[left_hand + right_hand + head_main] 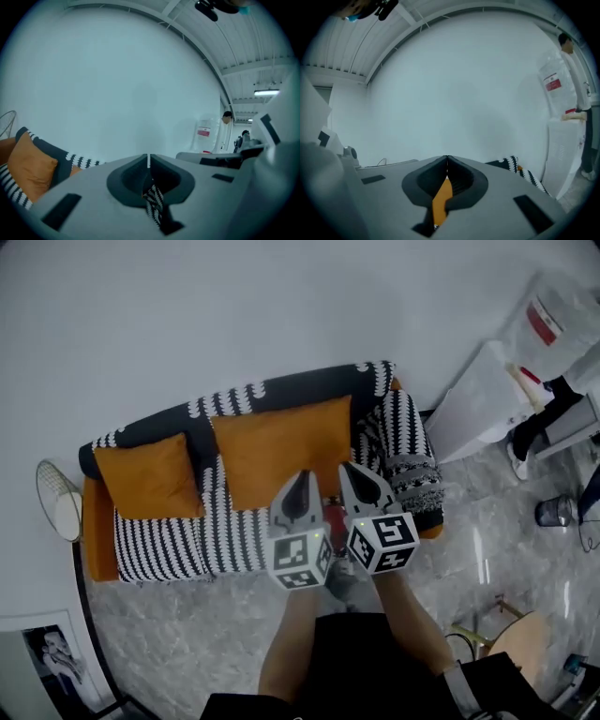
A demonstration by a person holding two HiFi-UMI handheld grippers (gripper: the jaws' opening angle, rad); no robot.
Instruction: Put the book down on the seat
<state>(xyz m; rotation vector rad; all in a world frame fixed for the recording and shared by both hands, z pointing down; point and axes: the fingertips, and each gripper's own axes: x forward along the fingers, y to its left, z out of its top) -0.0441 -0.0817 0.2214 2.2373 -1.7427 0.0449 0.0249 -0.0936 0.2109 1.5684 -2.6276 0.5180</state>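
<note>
Plainly, neither tool carries anything. Nearest the head camera, the person's forearms (291, 643) reach forward and hold the left gripper (303, 479) and the right gripper (349, 472) side by side, almost touching, with their noses aimed at the sofa. Each gripper's own view shows its jaws pressed fully together with nothing between them. The striped scrap under the left jaws and the orange sliver under the right ones are only the sofa, seen through the gap behind the tips. Held level and together like this, the pair looks to be in a neutral, waiting pose rather than reaching for anything.

Just beyond the tips lies the seat (187, 545), covered by a black-and-white striped throw (408, 456) that also drapes over the far arm. Two orange cushions (281, 451) lean against the dark backrest, which leaves the front of the seat bare enough to take something flat. Behind it all is a plain pale wall (234, 315).

The book shows in none of the views, neither in a gripper nor on the seat, so how far the task has got cannot be judged.
</note>
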